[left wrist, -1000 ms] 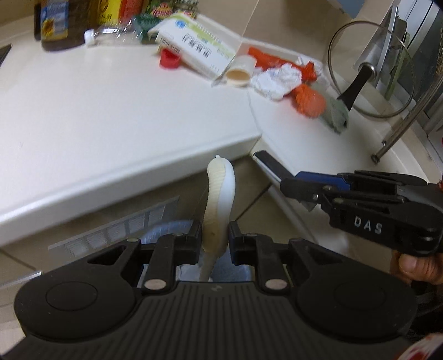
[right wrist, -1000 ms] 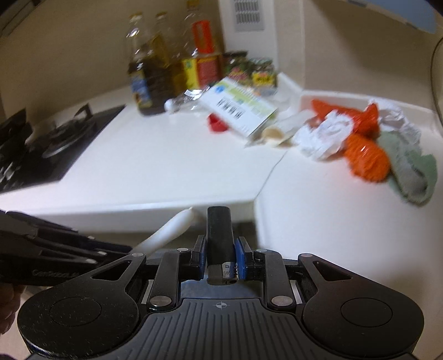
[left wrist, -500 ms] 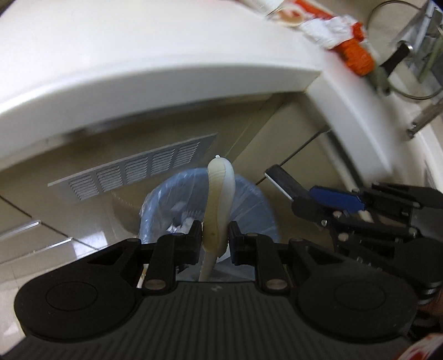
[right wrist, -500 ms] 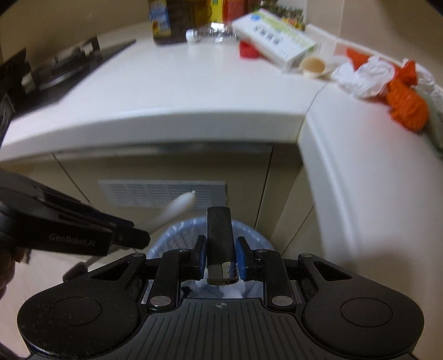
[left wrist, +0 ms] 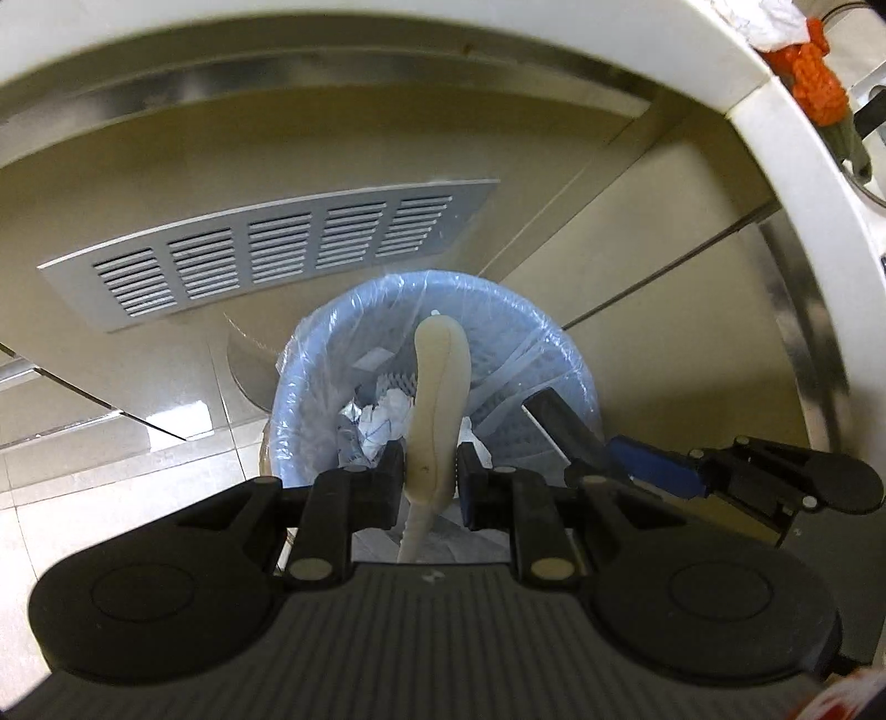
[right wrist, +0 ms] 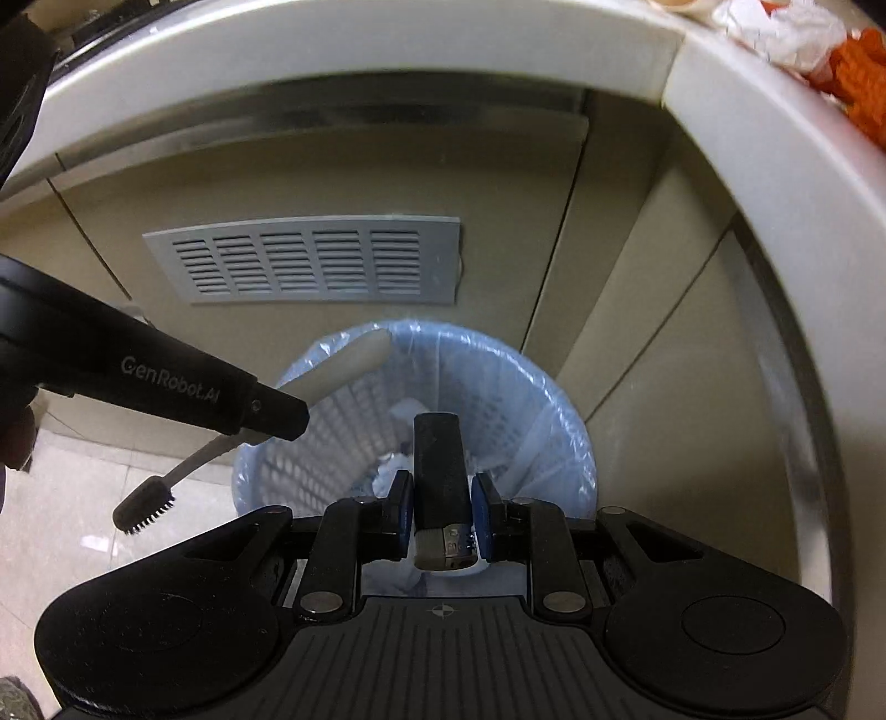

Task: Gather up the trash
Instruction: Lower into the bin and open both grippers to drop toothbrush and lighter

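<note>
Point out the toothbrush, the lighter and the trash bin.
toothbrush [left wrist: 437, 410], left wrist view, on the cream handle above the jaws.
lighter [right wrist: 439, 465], right wrist view, on its dark body between the blue pads.
trash bin [right wrist: 559, 421], right wrist view, on the bag-lined right rim.

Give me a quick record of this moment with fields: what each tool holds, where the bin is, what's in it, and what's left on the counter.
left tool: shut on the toothbrush, cream handle forward, bristle head hanging back outside the bin
right tool: shut on the black lighter, metal end toward the camera
bin: blue lined basket on the floor, below the vent, under both tools
bin contents: crumpled paper
counter: orange and white trash at the corner
</note>
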Motion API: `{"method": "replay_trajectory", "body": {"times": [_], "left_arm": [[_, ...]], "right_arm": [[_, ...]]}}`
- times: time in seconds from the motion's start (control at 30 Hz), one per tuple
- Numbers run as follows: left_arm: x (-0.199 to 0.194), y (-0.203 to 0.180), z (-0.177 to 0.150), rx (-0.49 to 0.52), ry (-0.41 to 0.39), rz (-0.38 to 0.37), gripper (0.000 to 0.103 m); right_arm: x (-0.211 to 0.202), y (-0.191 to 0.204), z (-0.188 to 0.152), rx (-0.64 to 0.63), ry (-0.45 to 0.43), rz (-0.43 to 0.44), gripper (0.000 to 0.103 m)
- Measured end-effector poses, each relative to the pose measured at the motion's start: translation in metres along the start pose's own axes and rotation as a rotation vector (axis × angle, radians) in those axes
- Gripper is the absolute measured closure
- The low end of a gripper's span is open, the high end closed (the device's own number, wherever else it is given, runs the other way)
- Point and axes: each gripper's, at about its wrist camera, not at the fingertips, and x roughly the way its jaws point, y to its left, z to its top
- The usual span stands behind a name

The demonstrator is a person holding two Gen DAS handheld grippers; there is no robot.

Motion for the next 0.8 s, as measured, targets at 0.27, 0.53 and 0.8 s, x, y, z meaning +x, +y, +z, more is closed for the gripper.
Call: {"method": "replay_trajectory", "body": {"times": [0.27, 0.53, 0.8], "left_arm": [[0.016, -0.001, 0.003, -0.005, 0.031, 0.014, 0.086], [0.019, -0.004, 0.005, -0.006, 0.047, 0.013, 0.086], [0.024, -0.003, 0.007, -0.023, 0.05, 0.025, 0.076]], "right_arm": [[0.011, -0.008, 0.001, 0.013, 0.011, -0.009, 0.08], [0.014, -0.006, 0.002, 0.015, 0.023, -0.009, 0.08], [0.017, -0.009, 0.002, 0.017, 0.027, -0.007, 0.08]]}}
